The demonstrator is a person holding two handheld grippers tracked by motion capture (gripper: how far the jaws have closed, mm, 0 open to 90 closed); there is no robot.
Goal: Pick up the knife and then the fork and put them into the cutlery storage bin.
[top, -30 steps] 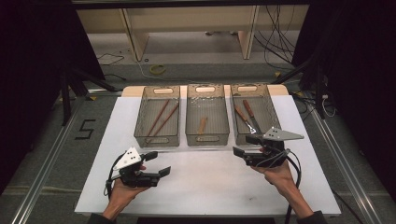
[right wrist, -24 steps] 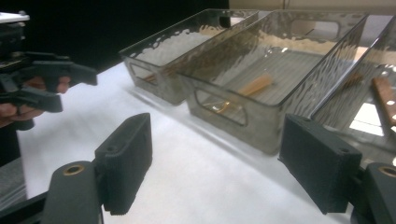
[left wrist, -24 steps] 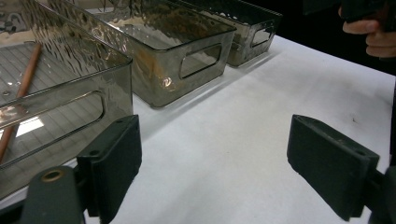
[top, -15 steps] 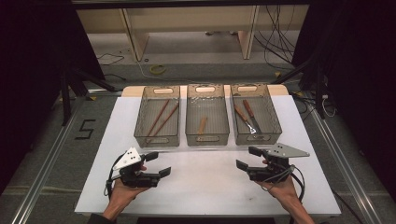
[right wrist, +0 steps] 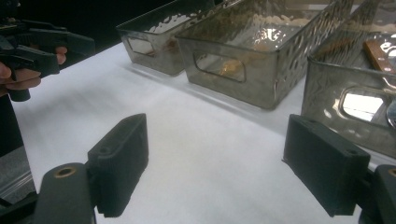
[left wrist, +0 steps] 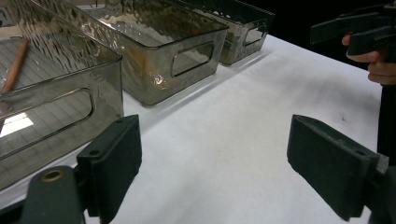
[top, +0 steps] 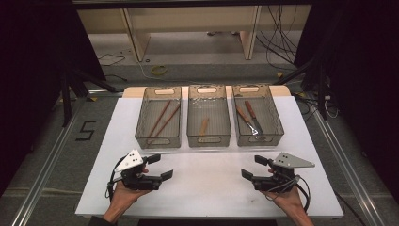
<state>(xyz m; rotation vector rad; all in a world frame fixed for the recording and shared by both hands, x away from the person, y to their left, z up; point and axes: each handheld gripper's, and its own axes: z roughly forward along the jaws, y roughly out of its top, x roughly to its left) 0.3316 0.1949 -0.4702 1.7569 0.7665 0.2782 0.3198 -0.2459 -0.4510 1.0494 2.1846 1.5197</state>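
1. A dark room surrounds a white-topped bench; beyond its far edge lies a grey floor with loose cables and the legs of a pale wooden frame.
2. On the near part of the bench, the left tool sits in the person's left hand, its jaws spread with nothing between them and pointing right toward the middle.
3. The right tool sits in the right hand at the near right, jaws pointing left. They have just been opening and stand wide apart, with bare white surface between them in the right gripper view.
4. The two tools face each other, well apart, over the bench top.
5. Farther back, three smoky see-through bins stand side by side in a row across the bench, each with a cut-out handle in its near wall.
6. The left bin holds two long brown sticks lying at a slant.
7. The middle bin holds one short brown piece.
8. The right bin holds two wooden-handled utensils with metal ends, lying next to each other.
9. On the floor at the left a "5" is marked in dark tape.
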